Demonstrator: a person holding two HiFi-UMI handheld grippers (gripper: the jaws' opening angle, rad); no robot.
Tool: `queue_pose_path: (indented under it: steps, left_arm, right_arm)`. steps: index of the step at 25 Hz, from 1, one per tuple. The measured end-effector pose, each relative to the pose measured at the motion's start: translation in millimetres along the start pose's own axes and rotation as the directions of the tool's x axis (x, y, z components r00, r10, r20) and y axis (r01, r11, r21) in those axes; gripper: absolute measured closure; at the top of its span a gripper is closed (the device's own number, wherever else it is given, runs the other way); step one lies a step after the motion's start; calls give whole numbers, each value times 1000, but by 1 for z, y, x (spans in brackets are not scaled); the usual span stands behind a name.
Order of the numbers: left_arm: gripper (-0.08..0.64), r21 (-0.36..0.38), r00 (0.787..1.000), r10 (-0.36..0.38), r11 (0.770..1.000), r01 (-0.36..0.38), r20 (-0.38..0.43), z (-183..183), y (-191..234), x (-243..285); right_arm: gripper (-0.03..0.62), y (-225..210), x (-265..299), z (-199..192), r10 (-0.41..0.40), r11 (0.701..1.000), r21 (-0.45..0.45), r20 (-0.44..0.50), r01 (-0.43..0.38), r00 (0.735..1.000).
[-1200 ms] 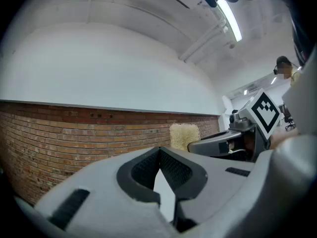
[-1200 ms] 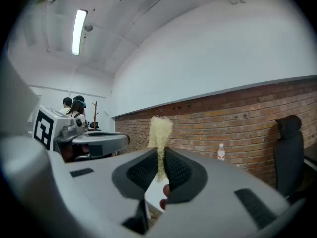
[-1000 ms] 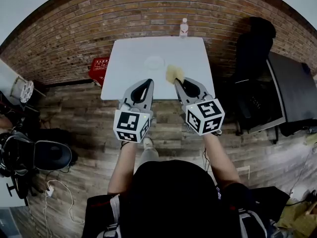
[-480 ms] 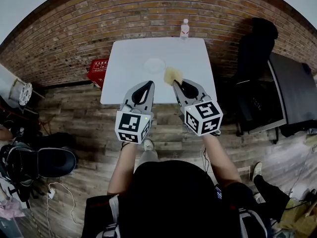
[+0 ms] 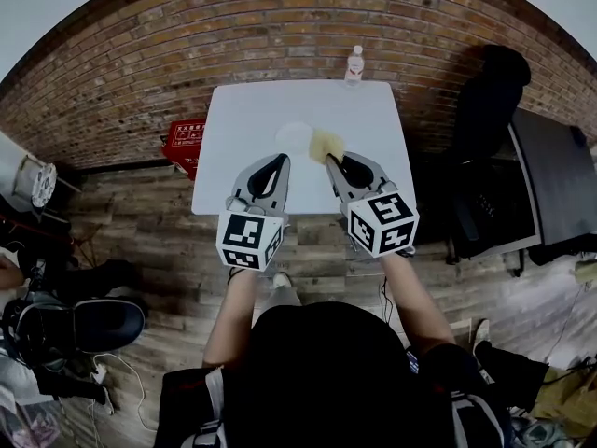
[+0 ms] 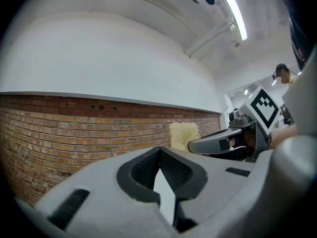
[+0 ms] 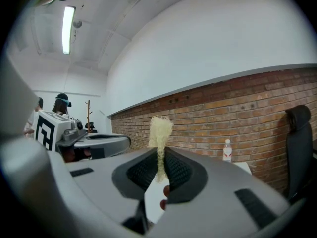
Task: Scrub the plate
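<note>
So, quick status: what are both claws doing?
Left gripper shut, empty. Right gripper shut on sponge, held up. Plate on table, sponge not on it yet. Bottle at far edge, no obstacle.

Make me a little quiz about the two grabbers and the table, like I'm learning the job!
1. True or false: the left gripper is shut with nothing between its jaws.
2. The right gripper pinches: A) a metal spoon, B) a pale yellow fibrous scrubber, C) a red cup.
3. Fill in: the clear plastic bottle stands at the white square table's ___ edge, nearest the brick wall.
Key: 1 true; 2 B; 3 far.
</note>
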State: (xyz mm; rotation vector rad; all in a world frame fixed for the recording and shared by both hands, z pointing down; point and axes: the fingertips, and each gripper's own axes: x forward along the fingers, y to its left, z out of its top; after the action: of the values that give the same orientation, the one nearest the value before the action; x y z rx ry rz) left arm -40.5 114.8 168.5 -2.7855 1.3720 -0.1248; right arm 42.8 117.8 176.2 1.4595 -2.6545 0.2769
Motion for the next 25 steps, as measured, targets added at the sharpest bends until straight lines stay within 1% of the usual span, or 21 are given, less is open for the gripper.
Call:
queue_pose_path:
  steps: [7, 15, 19, 25]
  left_arm:
    - [541, 7, 999, -36, 999, 36, 8, 2, 46, 25]
    - [541, -30, 997, -78, 997, 78, -7, -6, 105, 45]
    - [541, -52, 995, -101, 994, 100, -14, -15, 128, 46]
    - [541, -49, 990, -131, 990, 129, -44, -27, 150, 44]
  right_arm:
    - [551, -5, 51, 12, -27, 1000, -2, -18, 27, 999]
    - [551, 0, 108, 21, -66, 998, 13, -31, 66, 997]
    - [551, 7, 133, 20, -82, 996, 17, -44, 83, 996]
    - [551, 17, 162, 14, -88, 996, 28, -64, 90, 994]
